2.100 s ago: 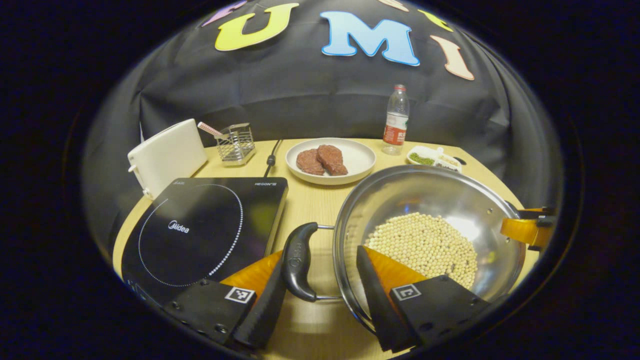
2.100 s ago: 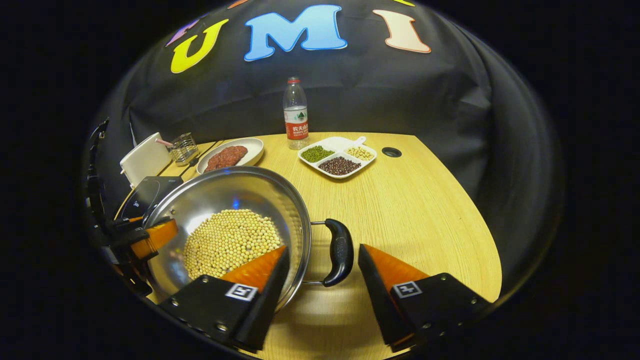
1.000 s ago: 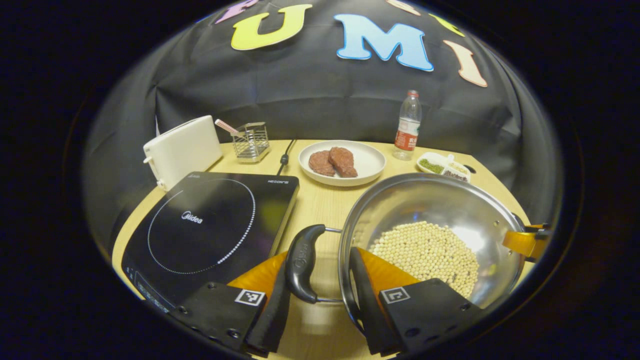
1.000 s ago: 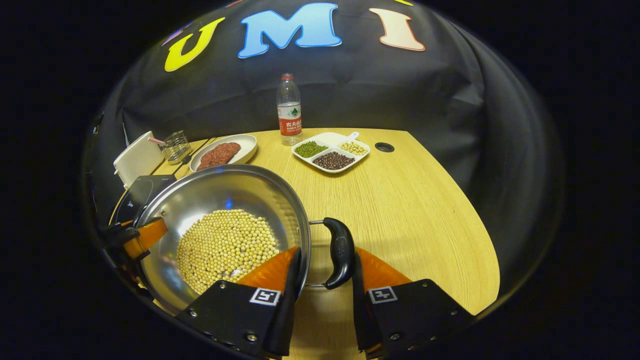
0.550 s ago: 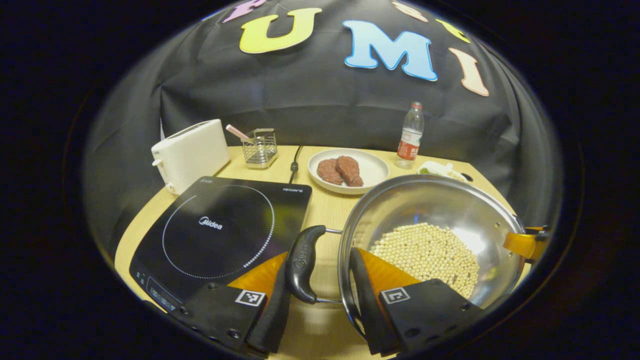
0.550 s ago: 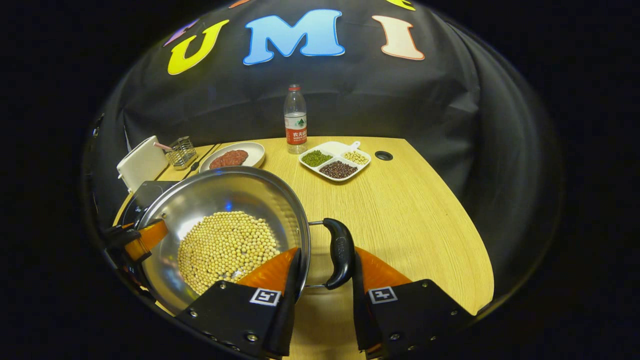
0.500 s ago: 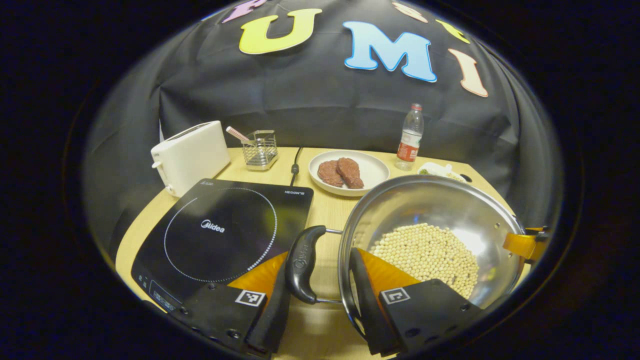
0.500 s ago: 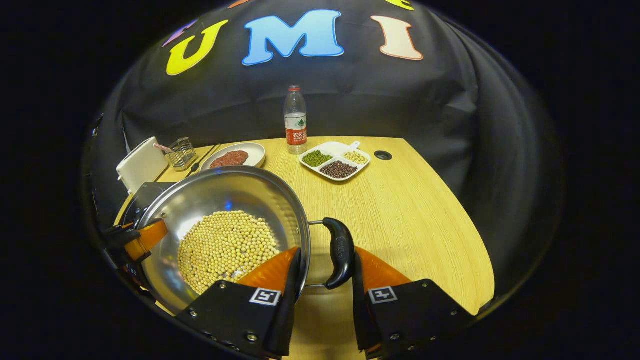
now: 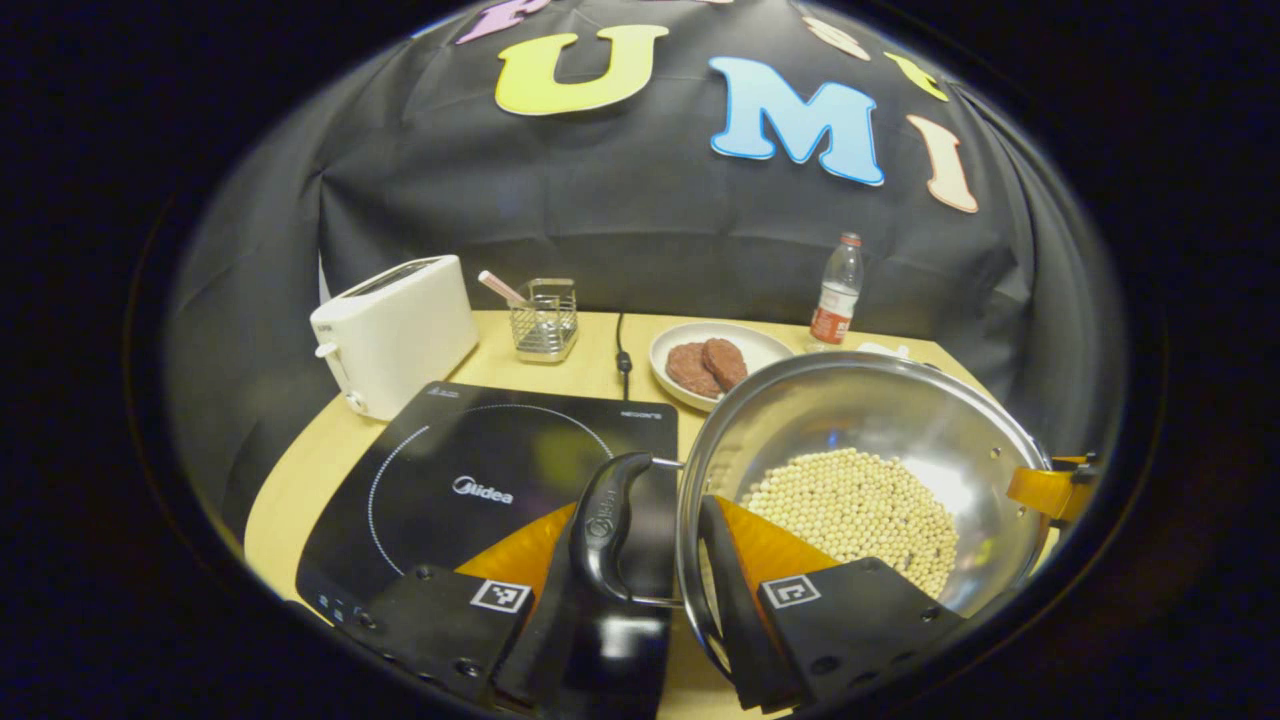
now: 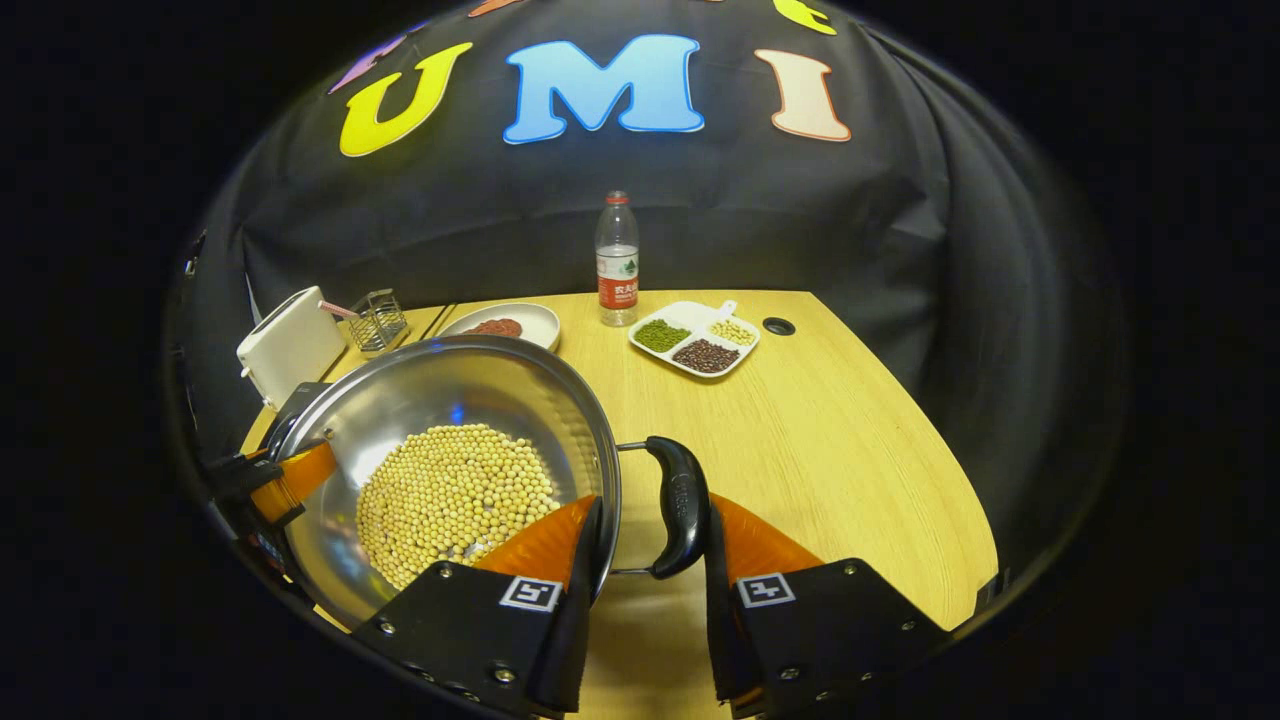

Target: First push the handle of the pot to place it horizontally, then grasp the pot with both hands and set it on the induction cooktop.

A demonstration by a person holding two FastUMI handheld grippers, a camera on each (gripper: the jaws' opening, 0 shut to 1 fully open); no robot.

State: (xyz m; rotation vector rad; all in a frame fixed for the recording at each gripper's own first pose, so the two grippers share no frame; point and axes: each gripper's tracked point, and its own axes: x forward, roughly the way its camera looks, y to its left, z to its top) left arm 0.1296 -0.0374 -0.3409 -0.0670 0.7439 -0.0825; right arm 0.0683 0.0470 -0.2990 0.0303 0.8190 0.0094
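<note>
the steel pot (image 9: 880,420) (image 10: 430,400) of pale beans (image 9: 850,505) (image 10: 455,500) sits between the two grippers, its near edge over the right side of the induction cooktop (image 9: 480,470); whether its base touches the glass is hard to tell. the left gripper (image 9: 645,590) is closed around the pot's left black handle (image 9: 605,525), one finger outside the handle and the other inside the pot's wall, so handle and rim are pinched together. the right gripper (image 10: 645,590) is clamped the same way on the right black handle (image 10: 680,505), its inner finger reaching over the beans.

beyond the cooktop on the wooden table (image 10: 830,440) stand a white toaster (image 9: 395,330) and a wire basket (image 9: 543,320). a plate of meat patties (image 9: 715,360) lies just behind the pot, a water bottle (image 10: 617,260) near the back edge, and a divided dish of beans (image 10: 695,345) beside it.
</note>
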